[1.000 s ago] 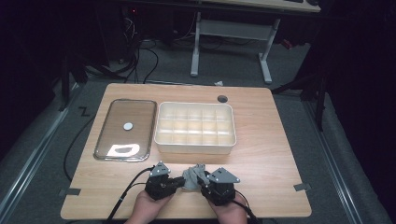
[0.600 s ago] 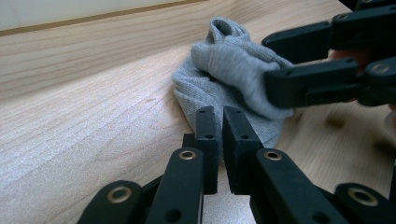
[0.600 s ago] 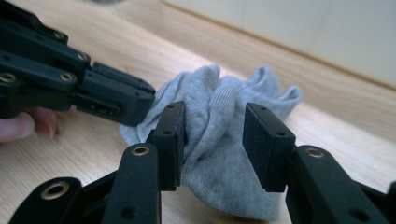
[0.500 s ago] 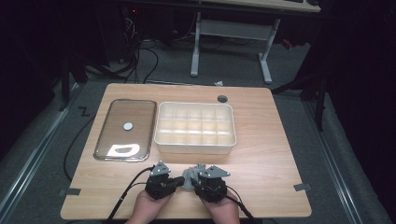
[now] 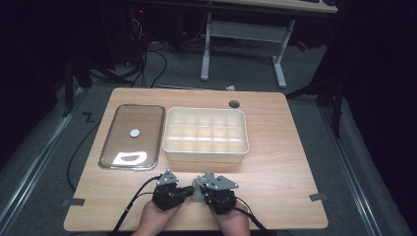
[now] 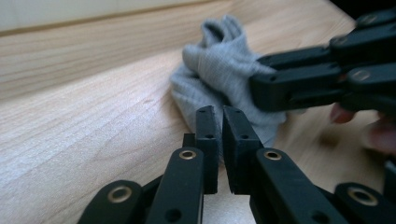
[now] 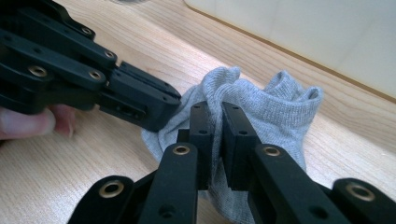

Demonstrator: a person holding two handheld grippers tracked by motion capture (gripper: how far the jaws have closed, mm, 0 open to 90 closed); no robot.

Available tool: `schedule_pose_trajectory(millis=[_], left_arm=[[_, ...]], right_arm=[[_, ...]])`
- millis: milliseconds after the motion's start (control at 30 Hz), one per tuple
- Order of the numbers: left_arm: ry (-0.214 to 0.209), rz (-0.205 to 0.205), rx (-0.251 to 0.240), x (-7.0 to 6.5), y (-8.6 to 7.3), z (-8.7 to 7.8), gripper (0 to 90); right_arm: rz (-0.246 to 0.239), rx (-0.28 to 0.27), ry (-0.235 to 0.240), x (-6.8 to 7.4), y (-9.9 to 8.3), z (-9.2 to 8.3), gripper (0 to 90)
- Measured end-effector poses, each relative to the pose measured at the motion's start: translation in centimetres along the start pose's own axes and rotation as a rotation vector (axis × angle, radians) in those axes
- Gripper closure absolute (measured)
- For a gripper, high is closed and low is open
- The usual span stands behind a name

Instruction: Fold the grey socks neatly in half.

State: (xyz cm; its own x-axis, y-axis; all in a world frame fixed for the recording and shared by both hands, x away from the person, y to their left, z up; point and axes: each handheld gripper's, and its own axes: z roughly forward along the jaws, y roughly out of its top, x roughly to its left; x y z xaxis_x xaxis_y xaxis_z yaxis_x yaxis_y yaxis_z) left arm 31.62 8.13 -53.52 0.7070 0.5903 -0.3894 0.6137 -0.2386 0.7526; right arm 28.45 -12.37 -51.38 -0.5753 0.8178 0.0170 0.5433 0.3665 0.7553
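- Fingers (image 7: 236,140) of the right gripper (image 5: 204,183) clenched on a fold of the grey sock (image 7: 261,105), having just been closing, with knit fabric pinched between the two pads.
- Fingers (image 6: 208,135) of the left gripper (image 5: 189,189) likewise drawn nearly together, clamping the near edge of the same sock, seen in the left gripper view with cloth running in behind the tips.
- Sock bunched and crumpled between the two grippers, resting on the table (image 5: 275,167) close to the near edge, in front of the white tray.
- Each gripper coming at the sock from an opposite side, tips almost meeting over it; a hand (image 5: 157,216) behind each, entering from the bottom of the high view.
- Beyond the sock: white compartment tray (image 5: 205,133), its cells looking empty as far as can be made out, just beside a clear lid (image 5: 132,136) lying flat to its left.
- Judged progress: early to middle. Both grasps look secured, but the sock remains wadded, neither spread nor folded, and nowhere near a compartment.
- Judged remainder: pulling the fabric out or folding it tidy, carrying it forward to the tray, setting it in a cell, perhaps fitting the lid afterwards.
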Motion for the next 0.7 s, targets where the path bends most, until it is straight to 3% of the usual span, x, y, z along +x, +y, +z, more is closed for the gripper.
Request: schedule_pose_trajectory(millis=[33, 67, 100, 167, 267, 300, 333, 633, 700], left_arm=[[-0.039, -0.03, -0.037, 0.3, -0.1, -1.0, 84.3], [-0.041, -0.038, -0.041, 0.4, -0.1, -1.3, 84.6], [-0.003, -0.016, -0.041, 0.3, -0.1, -2.0, 85.4], [0.099, 0.071, 0.004, 0.0, -0.2, -1.9, 89.5], [0.091, 0.107, 0.091, -0.6, -0.6, -0.3, 90.0], [0.114, 0.155, 0.091, -1.1, -0.6, -0.2, 90.0], [0.113, 0.164, 0.096, -1.3, -0.6, 0.0, 90.0], [0.097, 0.153, 0.091, -1.1, -0.6, 0.0, 90.0], [0.093, 0.151, 0.09, -1.1, -0.6, 0.0, 89.8]], right_arm=[[-0.001, 0.0, 0.0, 0.0, 0.0, 0.0, 84.0], [0.0, -0.005, 0.002, -0.1, -0.1, 0.0, 83.9], [0.004, -0.004, 0.001, -0.1, -0.1, 0.0, 83.9], [0.01, -0.01, 0.002, -0.2, -0.2, -0.1, 83.9], [0.009, -0.016, 0.006, -0.2, -0.1, -0.2, 83.8], [0.008, -0.018, 0.007, -0.2, -0.1, -0.2, 83.8], [0.011, -0.018, 0.008, -0.3, -0.2, -0.2, 83.8], [-0.026, -0.045, 0.041, 0.9, 0.6, -1.1, 82.7], [-0.041, -0.02, 0.03, 1.1, 0.4, -0.7, 81.4]])
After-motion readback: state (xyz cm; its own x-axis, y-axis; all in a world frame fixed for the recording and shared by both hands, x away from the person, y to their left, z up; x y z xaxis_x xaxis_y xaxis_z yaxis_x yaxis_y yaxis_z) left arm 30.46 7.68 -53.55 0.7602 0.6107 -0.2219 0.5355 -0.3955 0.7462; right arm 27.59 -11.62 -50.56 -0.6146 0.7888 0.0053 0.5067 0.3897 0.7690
